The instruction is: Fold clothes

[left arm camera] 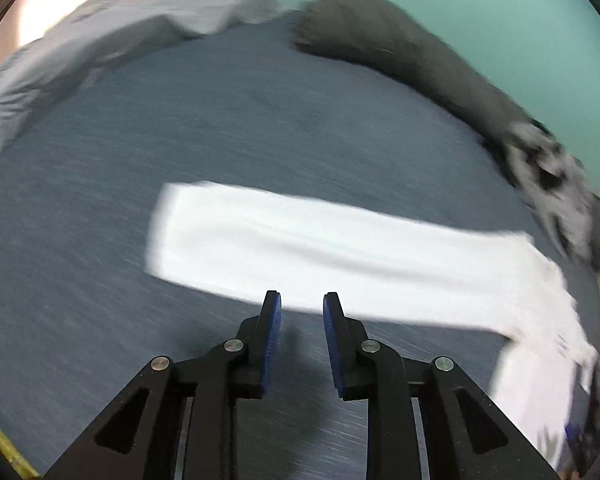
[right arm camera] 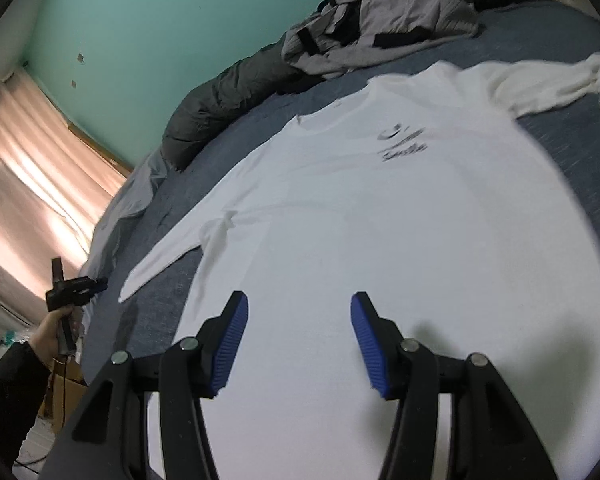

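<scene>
A white long-sleeved shirt [right arm camera: 360,208] with a small dark print lies spread flat on the blue bed [right arm camera: 172,280]. Its left sleeve [left arm camera: 300,248] stretches straight across the bedcover in the left wrist view. My left gripper [left arm camera: 302,306] hovers just short of that sleeve's near edge, jaws a little apart, nothing between the blue pads. In the right wrist view that left gripper [right arm camera: 100,282] appears at the far left, held by a hand beyond the sleeve's cuff. My right gripper [right arm camera: 299,312] hangs open above the shirt's lower body, empty. The other sleeve [right arm camera: 548,84] lies bunched at the far right.
A dark grey rolled duvet [right arm camera: 228,96] runs along the bed's far side by the teal wall. A heap of grey and black clothes [right arm camera: 380,24] lies on it. A pale grey pillow or sheet [left arm camera: 100,40] sits at the bed's head. Curtains [right arm camera: 32,184] hang on the left.
</scene>
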